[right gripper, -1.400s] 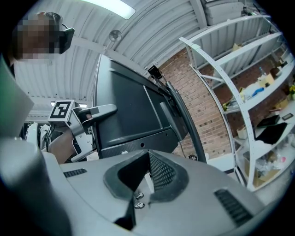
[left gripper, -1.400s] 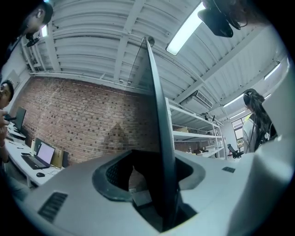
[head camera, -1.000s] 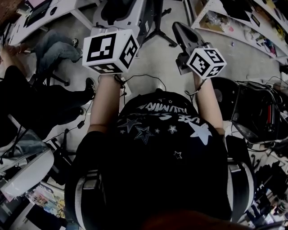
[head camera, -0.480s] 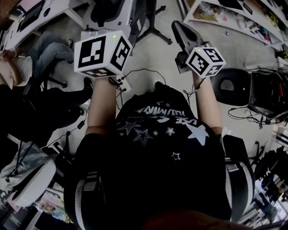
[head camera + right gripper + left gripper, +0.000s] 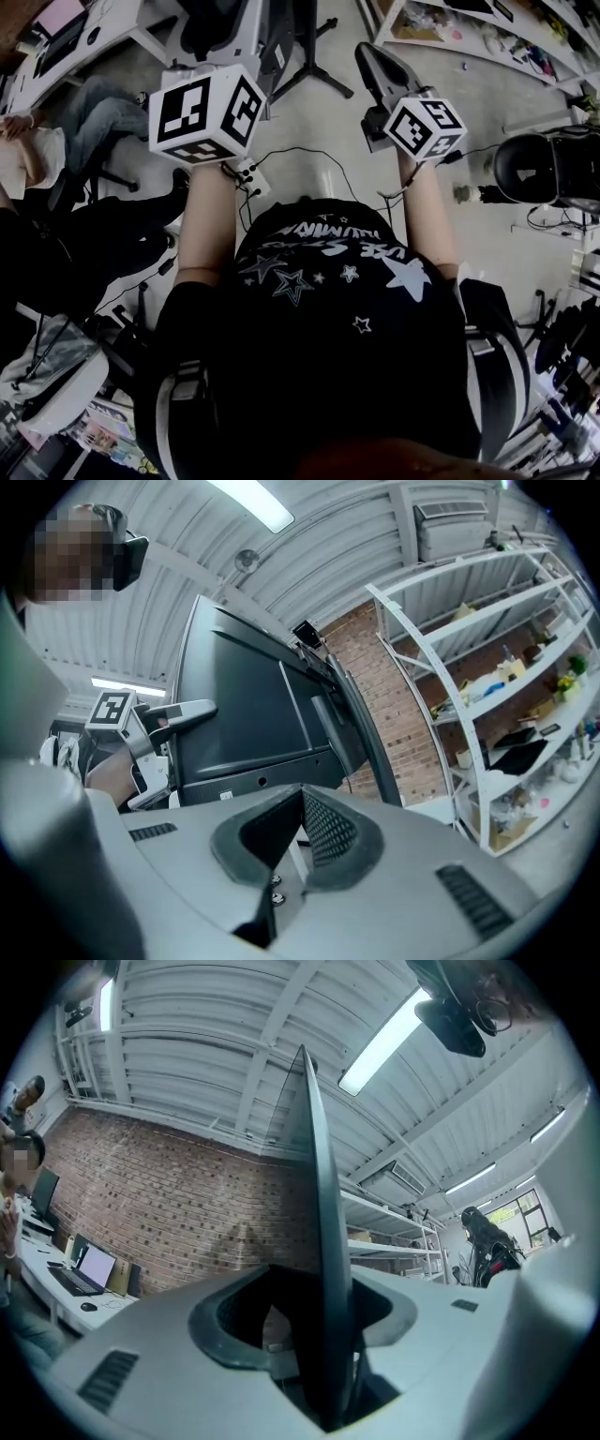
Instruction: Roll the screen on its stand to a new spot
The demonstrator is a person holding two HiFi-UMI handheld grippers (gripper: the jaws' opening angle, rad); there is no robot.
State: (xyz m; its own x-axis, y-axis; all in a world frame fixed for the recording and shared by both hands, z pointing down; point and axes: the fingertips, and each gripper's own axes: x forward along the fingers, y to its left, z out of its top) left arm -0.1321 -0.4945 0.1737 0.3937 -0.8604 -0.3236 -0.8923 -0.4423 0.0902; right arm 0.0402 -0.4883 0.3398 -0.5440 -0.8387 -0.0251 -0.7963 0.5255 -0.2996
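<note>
1. The left claw [image 5: 322,1330] is clamped on the thin edge of the screen [image 5: 314,1166]. The dark panel rises straight up out of the slot between its jaws.
2. The right claw [image 5: 298,829] has its jaws a little spread, with nothing between them. The ribbed pad [image 5: 328,832] on one side shows plainly.
3. Beyond that right claw is the screen's broad dark back, leaning in the right gripper view, with a boxy mount [image 5: 328,719] on it. The left claw is at the panel's far edge there, marker cube above it.
4. In the head view both arms reach forward, with the left marker cube [image 5: 202,112] and the right marker cube [image 5: 424,127] held up ahead of the person's dark star-print shirt [image 5: 328,309].
5. Just beyond and between the cubes, the stand's dark legs [image 5: 314,73] splay on the pale floor [image 5: 309,122]. A thin cable [image 5: 314,152] loops across it.
6. Further out, a seated person [image 5: 103,103] is at the left, and a brick wall [image 5: 187,1204] rises behind a bench [image 5: 37,1251] with a laptop [image 5: 89,1269] on it. White shelving [image 5: 487,667] full of small items is to the right.
</note>
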